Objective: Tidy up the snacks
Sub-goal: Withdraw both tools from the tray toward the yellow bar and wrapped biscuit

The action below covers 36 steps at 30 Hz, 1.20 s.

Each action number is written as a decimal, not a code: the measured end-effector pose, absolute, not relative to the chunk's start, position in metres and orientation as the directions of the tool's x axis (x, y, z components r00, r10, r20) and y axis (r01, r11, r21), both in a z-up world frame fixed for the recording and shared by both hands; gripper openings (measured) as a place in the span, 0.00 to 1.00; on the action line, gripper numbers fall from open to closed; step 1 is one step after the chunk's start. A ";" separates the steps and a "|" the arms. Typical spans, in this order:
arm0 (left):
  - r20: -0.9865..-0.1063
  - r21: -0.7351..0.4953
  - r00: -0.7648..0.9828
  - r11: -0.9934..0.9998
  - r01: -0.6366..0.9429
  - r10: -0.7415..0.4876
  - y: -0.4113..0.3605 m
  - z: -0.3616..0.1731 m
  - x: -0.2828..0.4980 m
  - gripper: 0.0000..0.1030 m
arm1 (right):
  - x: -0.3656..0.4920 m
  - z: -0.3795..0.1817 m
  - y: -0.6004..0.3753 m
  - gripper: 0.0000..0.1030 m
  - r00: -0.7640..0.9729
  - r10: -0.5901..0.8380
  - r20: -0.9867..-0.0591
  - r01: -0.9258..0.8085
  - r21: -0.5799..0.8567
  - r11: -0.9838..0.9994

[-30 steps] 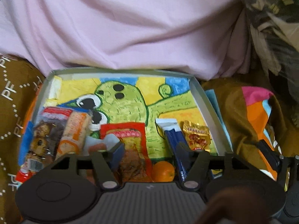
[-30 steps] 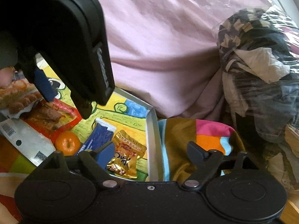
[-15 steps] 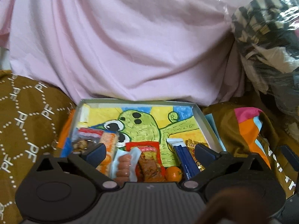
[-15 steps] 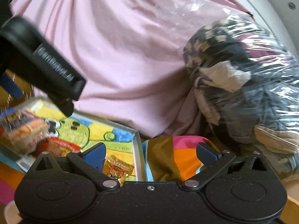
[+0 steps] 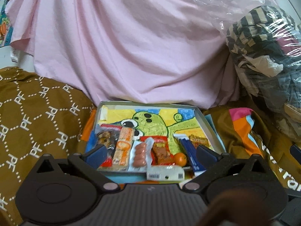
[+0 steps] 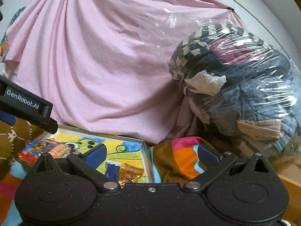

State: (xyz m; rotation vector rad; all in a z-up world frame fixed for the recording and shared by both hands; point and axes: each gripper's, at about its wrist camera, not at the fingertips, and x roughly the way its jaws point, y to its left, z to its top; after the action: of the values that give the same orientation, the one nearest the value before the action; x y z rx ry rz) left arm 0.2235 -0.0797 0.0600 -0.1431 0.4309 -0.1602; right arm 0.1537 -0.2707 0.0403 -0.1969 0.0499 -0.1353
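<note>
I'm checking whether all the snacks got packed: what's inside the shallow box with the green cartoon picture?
Inside the box: a dark snack pack, orange bar, sausage pack, red packet, tangerine, blue stick and gold packet. The near edge is hidden by the tongs.

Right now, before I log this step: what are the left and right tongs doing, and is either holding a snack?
Left tongs: open, holding nothing.
Right tongs: open, holding nothing.
</note>
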 end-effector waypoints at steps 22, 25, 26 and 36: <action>-0.504 -0.122 0.848 0.985 0.121 -0.167 -0.038 0.010 0.126 1.00 | 0.056 0.018 -0.252 0.99 0.963 -0.059 -0.262 0.035 -0.095 0.995; -0.526 -0.118 0.834 0.986 0.120 -0.165 -0.033 0.001 0.117 1.00 | 0.050 0.012 -0.250 0.99 0.946 -0.045 -0.322 0.021 -0.078 0.997; -0.537 -0.120 0.827 0.986 0.119 -0.165 -0.031 -0.003 0.115 1.00 | 0.049 0.010 -0.249 0.99 0.939 -0.043 -0.340 0.018 -0.077 0.997; -0.664 -0.074 0.736 0.991 0.111 -0.133 -0.021 -0.025 0.115 1.00 | 0.058 -0.010 -0.228 0.99 0.869 -0.034 -0.494 -0.049 -0.155 0.987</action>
State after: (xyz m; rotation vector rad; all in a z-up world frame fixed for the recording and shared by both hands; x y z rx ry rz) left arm 0.1152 -0.0209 -0.0247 -0.0304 0.7312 -0.1340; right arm 0.0576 -0.2277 -0.0103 -0.1650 0.5191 0.0080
